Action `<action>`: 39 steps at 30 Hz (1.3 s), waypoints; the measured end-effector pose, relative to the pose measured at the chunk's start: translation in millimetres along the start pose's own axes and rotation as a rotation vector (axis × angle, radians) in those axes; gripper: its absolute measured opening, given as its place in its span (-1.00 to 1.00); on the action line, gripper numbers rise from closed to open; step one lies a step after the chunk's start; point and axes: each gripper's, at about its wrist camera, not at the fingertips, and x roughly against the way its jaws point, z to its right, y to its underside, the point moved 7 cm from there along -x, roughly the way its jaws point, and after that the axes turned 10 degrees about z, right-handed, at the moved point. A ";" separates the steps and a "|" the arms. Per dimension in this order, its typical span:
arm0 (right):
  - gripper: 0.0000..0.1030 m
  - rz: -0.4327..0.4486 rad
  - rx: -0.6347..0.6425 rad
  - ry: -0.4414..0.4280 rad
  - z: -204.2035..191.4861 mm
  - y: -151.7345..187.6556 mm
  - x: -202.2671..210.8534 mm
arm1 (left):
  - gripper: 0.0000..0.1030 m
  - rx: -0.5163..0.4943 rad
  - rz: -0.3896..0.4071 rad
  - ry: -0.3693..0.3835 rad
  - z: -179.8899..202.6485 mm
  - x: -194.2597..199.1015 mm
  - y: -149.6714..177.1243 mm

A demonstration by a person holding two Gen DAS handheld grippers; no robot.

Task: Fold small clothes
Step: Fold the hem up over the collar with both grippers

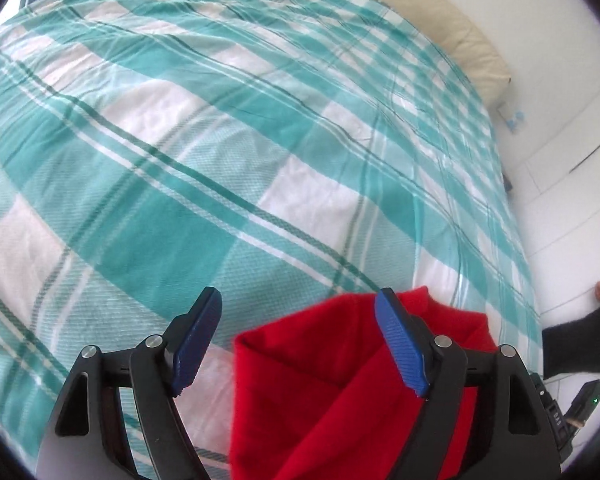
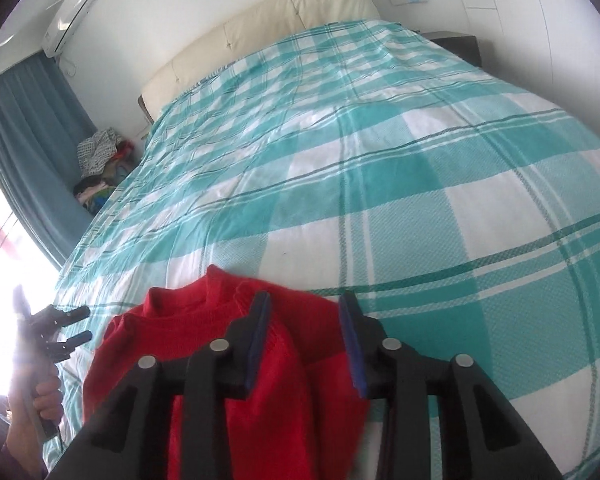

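- Left wrist view: no readable writing. My left gripper [image 1: 298,312] points down at the plaid bedspread [image 1: 220,140], jaws wide apart, gripping nothing. The red sweater [image 1: 340,380] lies on the bedspread under my right-hand finger.
- Right wrist view: no legible labels. My right gripper [image 2: 305,316] is tilted down over the red sweater [image 2: 204,328], jaws partly apart, pads clear of the knit. My left gripper [image 2: 78,324] is left of the sweater, open.

One red sweater [image 2: 228,344], two tongs [image 1: 298,340] [image 2: 306,340], one bed [image 2: 380,160]
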 end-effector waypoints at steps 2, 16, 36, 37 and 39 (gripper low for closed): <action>0.10 -0.041 0.045 -0.018 1.6 7.8 7.5 | 0.57 -0.034 0.002 -0.022 -12.9 12.6 7.8; -0.80 -0.255 0.125 -0.045 -59.9 62.1 0.7 | 0.60 -0.043 0.082 -0.068 -96.8 111.7 106.5; -0.14 -0.494 -0.042 -0.510 -340.0 165.1 -57.5 | 0.60 0.023 0.170 -0.093 -142.1 133.0 75.9; -0.13 -0.484 -0.045 -0.537 -337.7 158.9 -49.4 | 0.60 0.023 0.170 -0.086 -141.8 134.0 75.4; -0.12 -0.418 0.024 -0.532 -325.7 139.8 -32.2 | 0.61 0.020 0.168 -0.074 -139.6 135.1 74.8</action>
